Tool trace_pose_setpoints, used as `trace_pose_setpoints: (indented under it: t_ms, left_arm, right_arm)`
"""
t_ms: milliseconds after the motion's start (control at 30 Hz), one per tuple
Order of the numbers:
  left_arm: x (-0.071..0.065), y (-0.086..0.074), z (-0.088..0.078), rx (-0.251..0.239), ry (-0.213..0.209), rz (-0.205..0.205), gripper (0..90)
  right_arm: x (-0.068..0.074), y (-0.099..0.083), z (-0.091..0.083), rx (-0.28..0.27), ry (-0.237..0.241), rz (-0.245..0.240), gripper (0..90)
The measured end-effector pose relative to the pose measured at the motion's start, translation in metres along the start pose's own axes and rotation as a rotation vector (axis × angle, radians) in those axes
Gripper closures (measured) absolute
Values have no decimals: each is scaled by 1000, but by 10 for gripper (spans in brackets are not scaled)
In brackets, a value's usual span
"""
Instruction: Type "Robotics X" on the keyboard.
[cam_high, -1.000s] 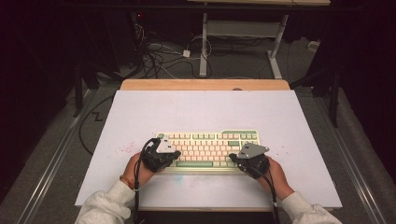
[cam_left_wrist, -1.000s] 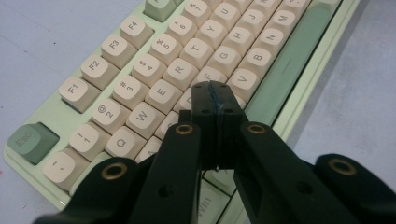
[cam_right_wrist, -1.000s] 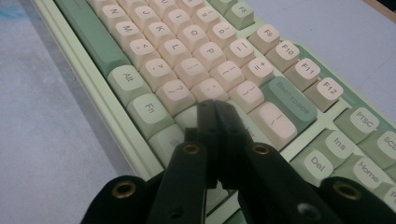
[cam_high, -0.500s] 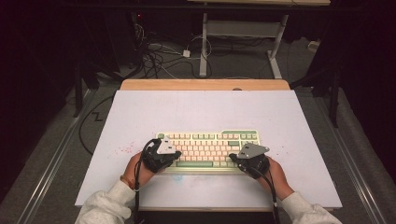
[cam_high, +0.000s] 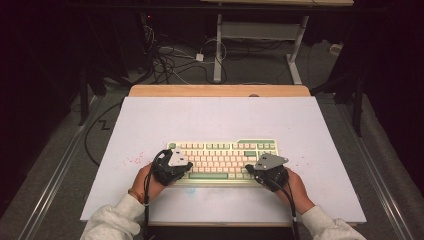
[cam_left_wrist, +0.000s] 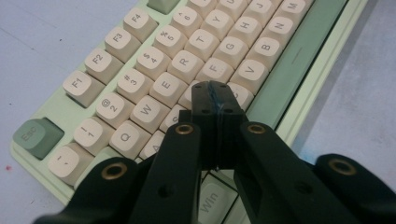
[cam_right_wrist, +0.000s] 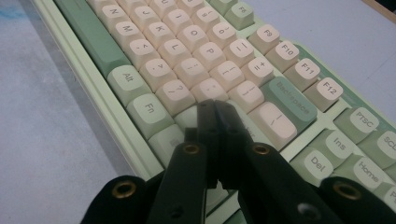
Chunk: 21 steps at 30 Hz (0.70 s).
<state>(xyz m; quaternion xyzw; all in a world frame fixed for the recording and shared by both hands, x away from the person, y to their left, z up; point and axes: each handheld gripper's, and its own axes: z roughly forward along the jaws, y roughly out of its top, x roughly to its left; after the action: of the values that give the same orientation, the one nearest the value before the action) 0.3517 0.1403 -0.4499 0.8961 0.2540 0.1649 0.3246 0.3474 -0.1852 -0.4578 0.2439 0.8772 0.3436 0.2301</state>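
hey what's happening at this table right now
A person sits at a white table with a two-jaw gripper in each hand, both poised over a cream and green keyboard. The left gripper has its jaws shut, with its tip over the letter keys at the keyboard's left end. The right gripper, also shut, points at the keys near the right end, close to Backspace. Neither gripper holds anything; whether the tips press a key can't be told.
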Motion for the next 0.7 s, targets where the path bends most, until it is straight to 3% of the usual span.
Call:
trace_pose_setpoints:
  t_ms: [167, 300, 700]
  left_arm:
    - [-1, 1, -1, -14, -22, -6, 875]
    - [-2, 1, 2, 4, -28, -1, 875]
    - [-3, -1, 7, 12, -7, -7, 877]
  right_arm:
    - [0, 0, 0, 1, -1, -1, 900]
    - [0, 0, 0, 0, 0, -2, 900]
    - [1, 0, 0, 1, -8, -13, 900]
